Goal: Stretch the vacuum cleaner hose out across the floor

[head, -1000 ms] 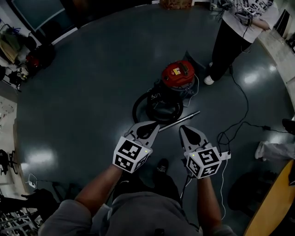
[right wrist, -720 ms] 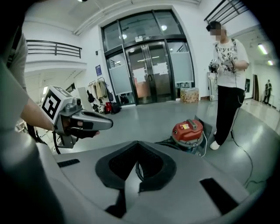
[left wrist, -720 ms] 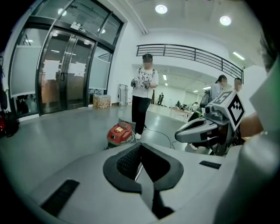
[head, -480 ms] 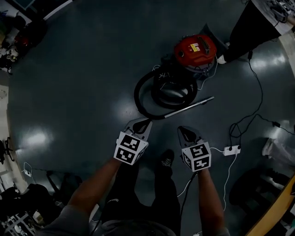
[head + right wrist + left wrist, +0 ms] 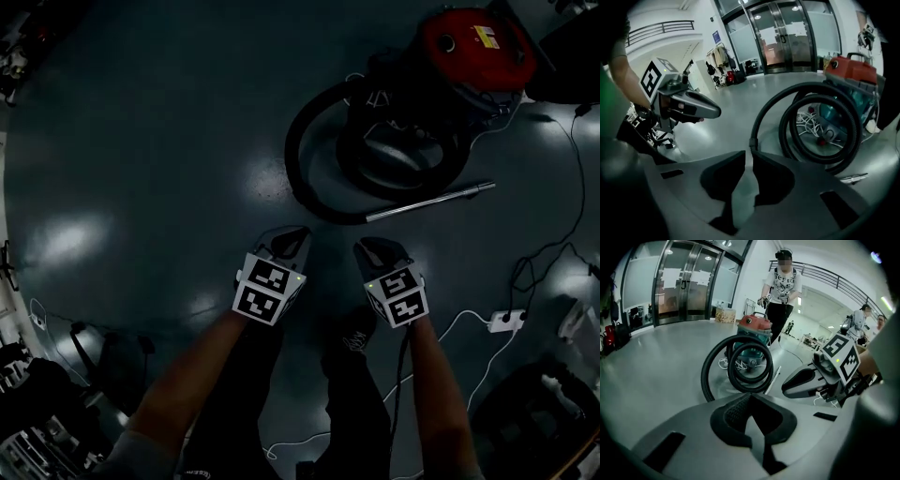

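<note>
The vacuum cleaner (image 5: 473,42) has a red top and stands on the dark floor at the upper right. Its black hose (image 5: 305,178) lies coiled in loops against the body, with the metal wand (image 5: 431,200) flat on the floor beside it. My left gripper (image 5: 292,234) is shut and empty, just short of the outer loop. My right gripper (image 5: 368,246) hovers beside it, below the wand; its jaws have just been opening to a narrow slit with nothing between them. In the right gripper view the hose (image 5: 853,126) rises in loops ahead, its cuff (image 5: 753,143) just beyond the jaw tips.
A person (image 5: 783,291) stands behind the vacuum cleaner (image 5: 753,324). A white power strip (image 5: 506,319) and its cable lie on the floor at the right, with black cables (image 5: 553,244) further right. My shoe (image 5: 356,337) is below the grippers. Glass doors (image 5: 679,282) stand far back.
Both grippers have dropped low toward the floor and closer to the coiled hose. The vacuum now sits larger and further up and right in the head view.
</note>
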Demonstrator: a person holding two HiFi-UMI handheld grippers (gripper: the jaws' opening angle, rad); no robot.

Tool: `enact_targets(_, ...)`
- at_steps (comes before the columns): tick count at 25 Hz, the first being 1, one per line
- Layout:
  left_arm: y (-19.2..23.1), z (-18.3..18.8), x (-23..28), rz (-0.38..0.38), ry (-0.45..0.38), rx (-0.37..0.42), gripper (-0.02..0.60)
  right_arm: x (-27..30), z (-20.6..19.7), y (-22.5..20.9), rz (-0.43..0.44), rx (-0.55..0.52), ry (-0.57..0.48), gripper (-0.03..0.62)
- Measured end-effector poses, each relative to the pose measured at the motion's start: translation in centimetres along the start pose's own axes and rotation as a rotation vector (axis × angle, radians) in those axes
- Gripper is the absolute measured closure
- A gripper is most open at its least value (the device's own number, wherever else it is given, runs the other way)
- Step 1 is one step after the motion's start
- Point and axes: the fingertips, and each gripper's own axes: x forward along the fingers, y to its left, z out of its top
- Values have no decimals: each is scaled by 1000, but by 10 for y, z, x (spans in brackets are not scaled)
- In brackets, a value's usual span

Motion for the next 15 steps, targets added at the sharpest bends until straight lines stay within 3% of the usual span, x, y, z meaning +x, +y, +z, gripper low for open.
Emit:
enact_targets(4, 28, -37, 42, 7, -9, -45, 574, 81, -38, -9, 23, -50, 47, 495)
enact_targets(9, 58, -76, 90, -18, 19, -68, 574, 168, -57, -16, 43, -156, 61, 429)
enact_targets(15, 98, -111, 130, -16, 46, -95, 574, 253, -73, -29, 65, -301, 121, 410)
